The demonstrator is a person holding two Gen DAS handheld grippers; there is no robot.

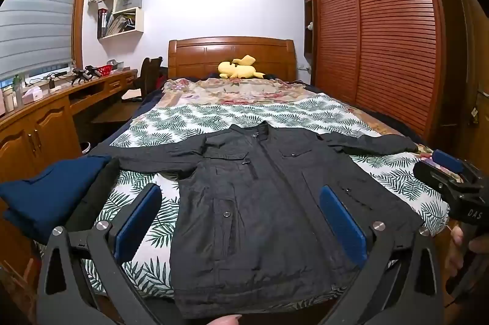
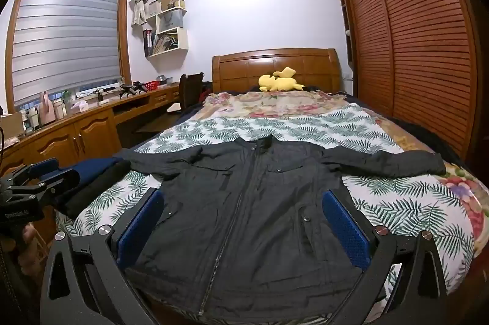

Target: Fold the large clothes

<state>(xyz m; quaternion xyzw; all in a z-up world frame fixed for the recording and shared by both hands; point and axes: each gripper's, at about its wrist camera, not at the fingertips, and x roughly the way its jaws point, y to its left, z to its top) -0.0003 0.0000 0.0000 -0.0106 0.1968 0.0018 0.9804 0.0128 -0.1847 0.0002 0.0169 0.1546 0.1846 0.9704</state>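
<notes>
a dark jacket (image 1: 259,202) is lying face up and zipped across the foot end of the bed (image 1: 195,123), collar pointing toward the headboard (image 1: 232,53), both sleeves stretching out toward the bed's side edges. the left gripper (image 1: 241,225) is hovering above the hem, its blue-padded fingers (image 1: 137,221) standing wide apart and holding nothing. the right gripper (image 2: 244,228) is hanging over the same garment with its fingers (image 2: 345,230) spread just as wide, nothing between them.

the left wrist view is showing a folded navy garment (image 1: 52,190) sitting at the bed's left edge, just beside the jacket's left-hand sleeve, and the right gripper entering at the frame's right side with a hand (image 1: 458,245) on its handle; a fingertip is also peeking in at the bottom edge. the right wrist view is catching only a sliver of that navy garment, partly hidden behind the left gripper at the frame's left side, but it is taking in the whole window blind (image 2: 67,31) and more of the wooden counter beneath it.

a yellow plush toy (image 1: 240,67) is resting against the headboard, well apart from the jacket, and a louvred wardrobe (image 2: 428,34) is lining the bed's right side.
</notes>
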